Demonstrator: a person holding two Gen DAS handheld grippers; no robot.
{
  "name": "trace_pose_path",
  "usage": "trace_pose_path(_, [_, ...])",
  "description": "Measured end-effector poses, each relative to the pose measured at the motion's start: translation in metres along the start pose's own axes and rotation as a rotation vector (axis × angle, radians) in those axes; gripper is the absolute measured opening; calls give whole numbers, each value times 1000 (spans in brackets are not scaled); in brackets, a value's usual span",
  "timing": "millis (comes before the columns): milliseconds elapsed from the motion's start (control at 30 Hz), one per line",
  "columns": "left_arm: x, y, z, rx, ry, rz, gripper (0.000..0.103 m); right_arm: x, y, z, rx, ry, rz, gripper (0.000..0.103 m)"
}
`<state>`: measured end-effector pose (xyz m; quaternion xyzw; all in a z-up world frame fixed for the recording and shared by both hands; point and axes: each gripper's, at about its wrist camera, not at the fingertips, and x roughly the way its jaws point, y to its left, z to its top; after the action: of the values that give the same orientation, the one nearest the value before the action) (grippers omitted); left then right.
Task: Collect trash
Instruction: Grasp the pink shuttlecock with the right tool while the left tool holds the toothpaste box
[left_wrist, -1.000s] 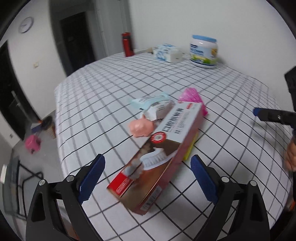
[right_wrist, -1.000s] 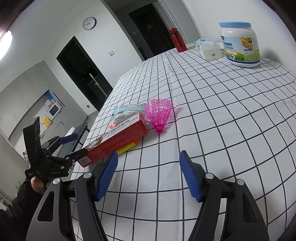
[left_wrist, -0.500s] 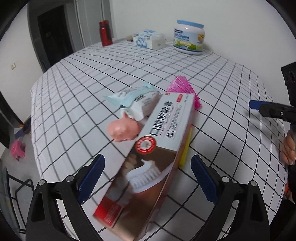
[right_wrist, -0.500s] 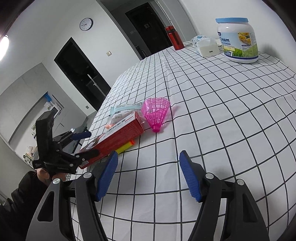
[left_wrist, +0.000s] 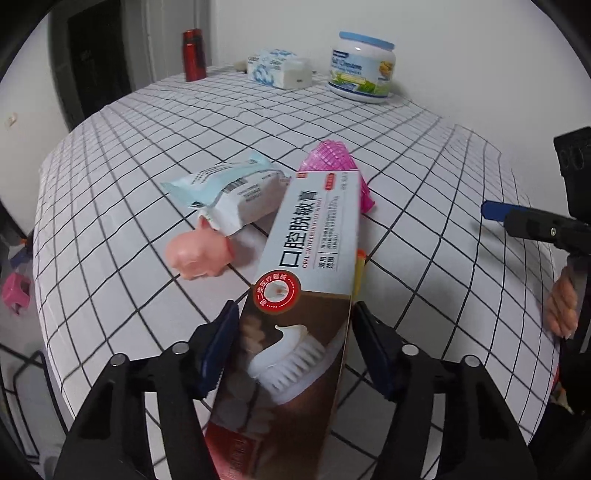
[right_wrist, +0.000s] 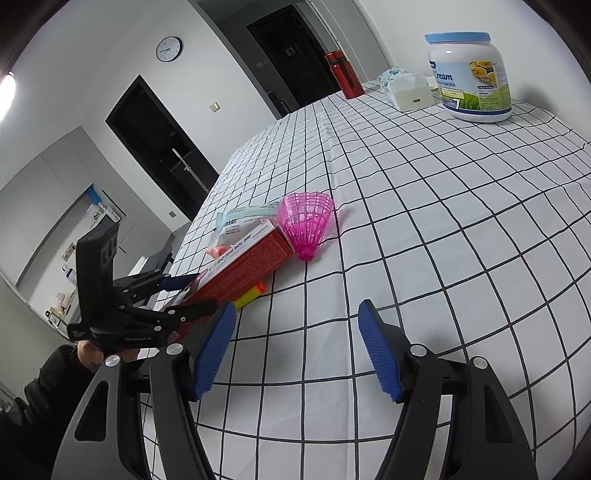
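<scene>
Closing jaws of the left gripper (left_wrist: 291, 347) now sit against both sides of the toothpaste box (left_wrist: 306, 266), near its close end; a moment ago they stood wide apart with the box lying loose between them. The box is long, with a white top, red sides, a brown end and a picture of a toothbrush. It lies on the checked tablecloth (left_wrist: 122, 122), near the table's edge. Beside it are a pink toy pig (left_wrist: 199, 253), a pale blue wrapper (left_wrist: 236, 192), a pink shuttlecock (right_wrist: 306, 221) and a yellow dart (right_wrist: 251, 293) half under the box. The right gripper (right_wrist: 295, 345) hangs open over the cloth with nothing in it, same as before.
</scene>
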<state>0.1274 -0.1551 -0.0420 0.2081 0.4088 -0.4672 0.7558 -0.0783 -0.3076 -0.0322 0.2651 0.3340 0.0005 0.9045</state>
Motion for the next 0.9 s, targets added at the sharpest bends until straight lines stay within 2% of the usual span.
trace_pose_path(133, [-8,0,-9,-85,-26,1,56,1,1,0,-2,1,-4,66])
trace_pose_path(267, [-21,-4,-20,-147,-53,52,54,4,2,-1,-6,12,-14,66])
trace_pose_path(400, [-33,-1,-36,-246,-44,145,54,8,7,-1,-12,19,-12,66])
trace_pose_path(500, [-41,5,-52,-302,-17,233,54,10,15,-2,-27,25,-6,66])
trace_pose_path(567, [-48,7,-63,-334,-7,319,54,11,21,-2,-39,29,-1,66])
trace_pose_path(667, [-56,7,-76,-383,-5,390,54,15,27,-3,-51,39,6,66])
trace_pose_path(800, [-60,-2,-84,-394,-16,429,54,21,35,-3,-66,50,12,66])
trace_pose_path(900, [-60,-5,-83,-396,-24,415,57,23,42,-3,-79,55,14,66])
